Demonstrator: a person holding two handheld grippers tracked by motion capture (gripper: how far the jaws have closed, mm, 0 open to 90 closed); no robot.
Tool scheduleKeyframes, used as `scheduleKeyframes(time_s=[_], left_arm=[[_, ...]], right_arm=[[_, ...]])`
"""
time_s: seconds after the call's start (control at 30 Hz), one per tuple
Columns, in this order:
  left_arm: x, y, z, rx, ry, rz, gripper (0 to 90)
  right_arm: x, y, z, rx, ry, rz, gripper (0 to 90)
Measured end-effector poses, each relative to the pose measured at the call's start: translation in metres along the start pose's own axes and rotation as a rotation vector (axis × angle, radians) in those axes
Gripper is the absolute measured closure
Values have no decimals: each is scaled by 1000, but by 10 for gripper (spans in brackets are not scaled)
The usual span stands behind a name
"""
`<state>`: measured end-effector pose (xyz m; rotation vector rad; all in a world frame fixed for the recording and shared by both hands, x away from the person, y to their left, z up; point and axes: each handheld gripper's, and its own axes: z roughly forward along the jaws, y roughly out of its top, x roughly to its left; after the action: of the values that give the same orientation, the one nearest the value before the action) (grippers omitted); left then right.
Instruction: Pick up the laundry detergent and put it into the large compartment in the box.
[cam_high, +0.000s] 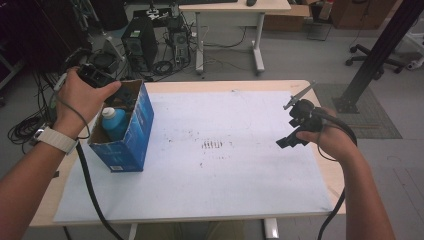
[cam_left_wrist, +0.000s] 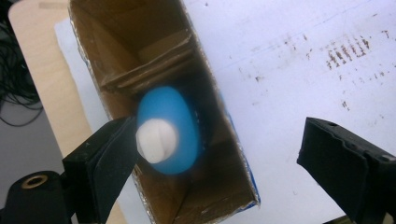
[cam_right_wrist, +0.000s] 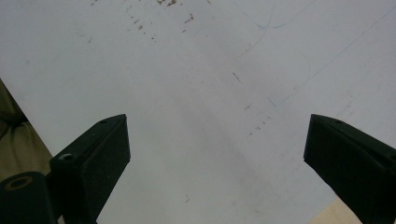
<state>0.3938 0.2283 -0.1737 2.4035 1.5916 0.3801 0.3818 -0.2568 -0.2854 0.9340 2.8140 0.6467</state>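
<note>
High view. The left gripper is held above the open top of the blue box, which stands at the left side of the white mat on the table. The blue bottle with its white cap stands inside the box, top end up. The right gripper is held over the right part of the mat, well apart from the box.

Left gripper view. The camera looks straight down into the box. The bottle sits low between the cardboard walls, cap facing the camera. The left gripper is released: its jaws stand wide, with nothing between them (one jaw overlaps the bottle in this picture but appears to be above it, not touching).

Right gripper view. The right gripper is likewise released, jaws spread wide above the bare mat, holding nothing.

Procedure note. The step in hand appears to be clearing the left gripper from the box with the bottle resting inside. Lift straight along the box axis; a sideways drift could catch a jaw on the cardboard rim and tip the box. Keep the jaws apart until they are above the rim. The right gripper could steady the box wall if it rocks.
</note>
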Motion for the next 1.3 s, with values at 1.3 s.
scheduleKeyframes(time_s=[1.3], left_arm=[[-81, 4, -31, -68, -127, 308, 99]], right_arm=[[4, 3, -2, -4, -3, 11, 72]])
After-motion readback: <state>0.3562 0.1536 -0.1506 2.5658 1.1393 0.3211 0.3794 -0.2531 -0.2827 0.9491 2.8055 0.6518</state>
